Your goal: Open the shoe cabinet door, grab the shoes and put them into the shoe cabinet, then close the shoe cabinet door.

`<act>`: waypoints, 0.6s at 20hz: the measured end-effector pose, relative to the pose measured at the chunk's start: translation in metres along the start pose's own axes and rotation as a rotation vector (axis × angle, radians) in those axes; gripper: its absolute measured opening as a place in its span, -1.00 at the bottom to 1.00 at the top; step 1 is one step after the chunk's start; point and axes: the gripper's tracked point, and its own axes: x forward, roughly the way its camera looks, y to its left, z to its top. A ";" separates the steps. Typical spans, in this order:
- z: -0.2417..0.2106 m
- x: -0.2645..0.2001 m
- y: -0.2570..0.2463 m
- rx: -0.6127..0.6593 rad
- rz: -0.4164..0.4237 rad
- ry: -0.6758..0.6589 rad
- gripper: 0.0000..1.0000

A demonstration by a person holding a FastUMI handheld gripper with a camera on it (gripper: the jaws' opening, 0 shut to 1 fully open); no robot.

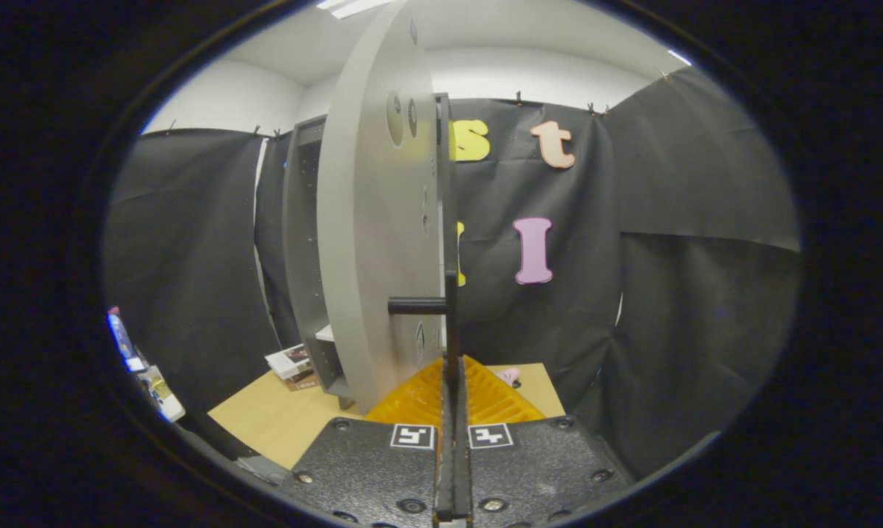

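Noted, far to the left and off the desk's edge, a few small coloured items (130, 352), too blurred to tell what they were. Found the light wooden desk (265, 422) running under everything ahead. Spotted a small stack of what looked like booklets (292, 363) lying flat on it, just beside the foot of the shoe cabinet (303, 242). Saw the grey cabinet standing upright at the back of the desk, open at the front, with a pale shelf (325, 334) showing low inside.

Saw the cabinet door (372, 242) standing open, turned nearly edge-on towards the camera, its inner face to the left. Made out a long dark handle (450, 220) running upright along the door's outer edge, held off the panel by a short crosswise post (416, 306).

Found the tongs (454, 370) together, clamped on that upright handle low down, with the bar caught between the two fingers and one pad pressing on each side. Caught a small pink shoe (510, 376) on the desk just beyond the right finger, outside the cabinet and well apart from its opening. Saw black cloth walling the booth behind and to the right.
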 end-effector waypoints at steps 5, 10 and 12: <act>-0.016 -0.014 -0.003 -0.032 -0.059 0.007 -0.92; -0.037 -0.048 -0.013 -0.031 -0.102 0.001 -0.61; -0.051 -0.064 -0.018 -0.035 -0.128 0.008 -0.15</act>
